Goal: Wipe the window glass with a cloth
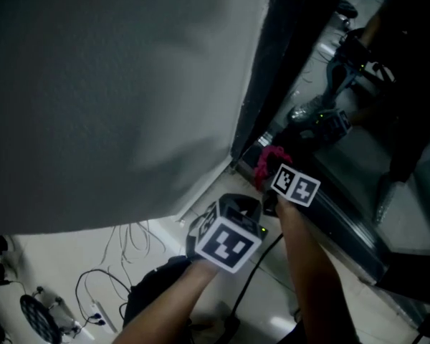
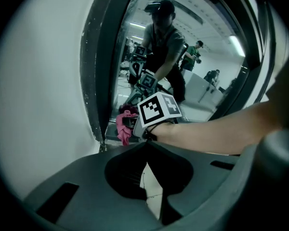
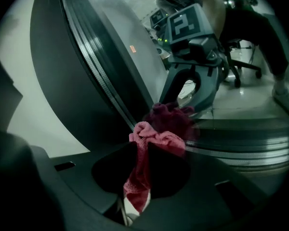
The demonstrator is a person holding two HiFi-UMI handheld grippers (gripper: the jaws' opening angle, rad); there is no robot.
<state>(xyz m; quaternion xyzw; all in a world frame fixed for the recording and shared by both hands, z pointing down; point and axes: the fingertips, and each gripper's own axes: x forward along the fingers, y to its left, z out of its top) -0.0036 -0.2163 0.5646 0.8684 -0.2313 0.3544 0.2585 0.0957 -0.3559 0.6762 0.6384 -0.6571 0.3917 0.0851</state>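
"Two claws in view. What lies under and around them?"

"Pale floor [image 1: 54,260], with thin cables [image 1: 122,249] straggling over it and a power strip [image 1: 97,312] at the lower left. A grey wall [image 1: 107,84] fills the left side. A dark window frame [image 1: 272,63] runs beside it, then the window glass [image 1: 358,149]."

"Any writing?"

"Only black-and-white square markers on the cubes. A small orange label [image 3: 133,48] sits on the frame, too small to read."

"Where is the cloth?"

"The pink cloth [image 3: 151,137] is pinched in the right claw [image 3: 140,153], low in the corner of the pane beside the frame. Its bunched top meets its own darker reflection on the glass."

"And the other one?"

"The left claw [image 2: 147,146] has its tips pressed together with nothing between them. It is held just beside the right one and points at that same corner."

"What is hard to make out?"

"The glass mirrors the room — figures, an office chair [image 3: 241,66], ceiling lights — so I cannot tell what stands behind the pane. Dark gear at the head view's lower left is cut off by the edge."
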